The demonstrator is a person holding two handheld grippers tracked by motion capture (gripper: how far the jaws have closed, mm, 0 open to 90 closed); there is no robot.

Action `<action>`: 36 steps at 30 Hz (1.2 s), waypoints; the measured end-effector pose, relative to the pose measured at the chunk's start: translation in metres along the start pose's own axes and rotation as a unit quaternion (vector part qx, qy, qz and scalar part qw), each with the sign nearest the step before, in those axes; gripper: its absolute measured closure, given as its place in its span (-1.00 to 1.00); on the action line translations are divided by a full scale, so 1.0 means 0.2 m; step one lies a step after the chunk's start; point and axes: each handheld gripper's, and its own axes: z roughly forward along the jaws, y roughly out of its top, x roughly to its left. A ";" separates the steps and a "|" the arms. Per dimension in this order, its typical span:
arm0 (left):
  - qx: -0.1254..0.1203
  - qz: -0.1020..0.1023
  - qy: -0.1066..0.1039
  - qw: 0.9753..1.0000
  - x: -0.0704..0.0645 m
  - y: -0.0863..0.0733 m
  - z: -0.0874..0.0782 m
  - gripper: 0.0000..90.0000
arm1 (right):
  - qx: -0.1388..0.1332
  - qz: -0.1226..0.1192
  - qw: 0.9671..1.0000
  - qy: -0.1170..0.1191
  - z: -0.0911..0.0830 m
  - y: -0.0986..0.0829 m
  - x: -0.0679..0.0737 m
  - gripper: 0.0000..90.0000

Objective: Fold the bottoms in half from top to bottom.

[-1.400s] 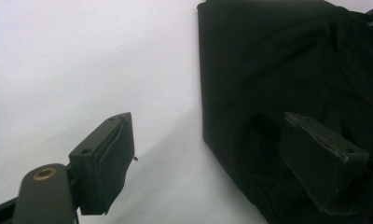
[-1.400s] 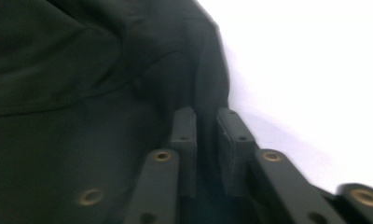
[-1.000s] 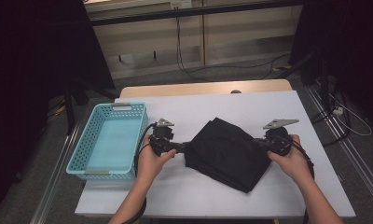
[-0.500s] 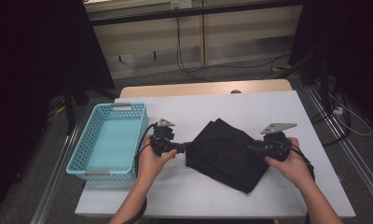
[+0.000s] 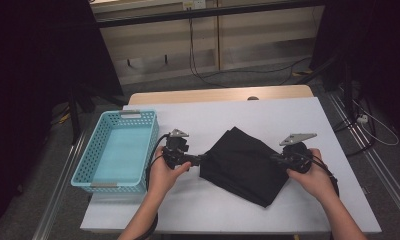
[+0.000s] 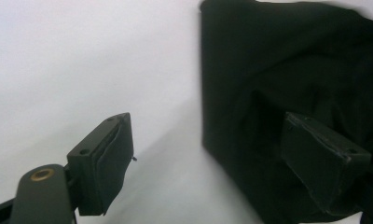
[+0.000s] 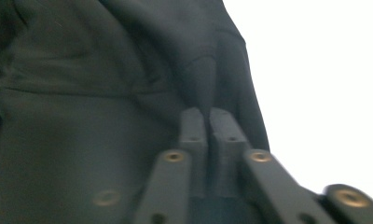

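Observation:
A black folded cloth [image 5: 243,162] lies on the white table [image 5: 268,117], a little right of the middle. My left gripper [image 5: 202,159] sits at the cloth's left edge. In the left gripper view the left gripper [image 6: 212,158] is open, one jaw over bare table and the other over the cloth [image 6: 292,70]. My right gripper [image 5: 277,159] is at the cloth's right side. In the right gripper view the right gripper [image 7: 208,123] is shut on a raised fold of the cloth [image 7: 82,116].
A light blue mesh basket [image 5: 145,115] stands empty on the table's left part, close to my left hand. A wooden strip runs along the table's far edge. Cables and dark stands lie on the floor beyond and to the right.
My right gripper has shifted a little left and toward me, drawing the cloth's right side inward. The left gripper has stayed at the cloth's left edge.

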 end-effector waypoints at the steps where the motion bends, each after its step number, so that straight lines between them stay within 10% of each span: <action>1: 0.000 -0.002 -0.003 1.000 0.00 0.00 0.00 -0.60 | -0.001 0.001 1.000 -0.004 0.00 0.00 0.00 0.58; 13: 0.046 0.000 -0.022 0.999 -0.03 -0.09 0.05 -0.14 | -0.024 0.025 0.999 -0.013 0.00 0.01 -0.01 -0.09; 22: 0.066 -0.002 -0.020 0.998 -0.04 -0.12 0.02 0.90 | -0.034 0.031 0.999 -0.017 -0.01 0.01 -0.02 -0.20; 36: 0.019 -0.040 0.035 0.998 0.18 0.04 -0.03 0.94 | -0.045 0.043 0.998 -0.013 -0.02 0.01 -0.04 -0.26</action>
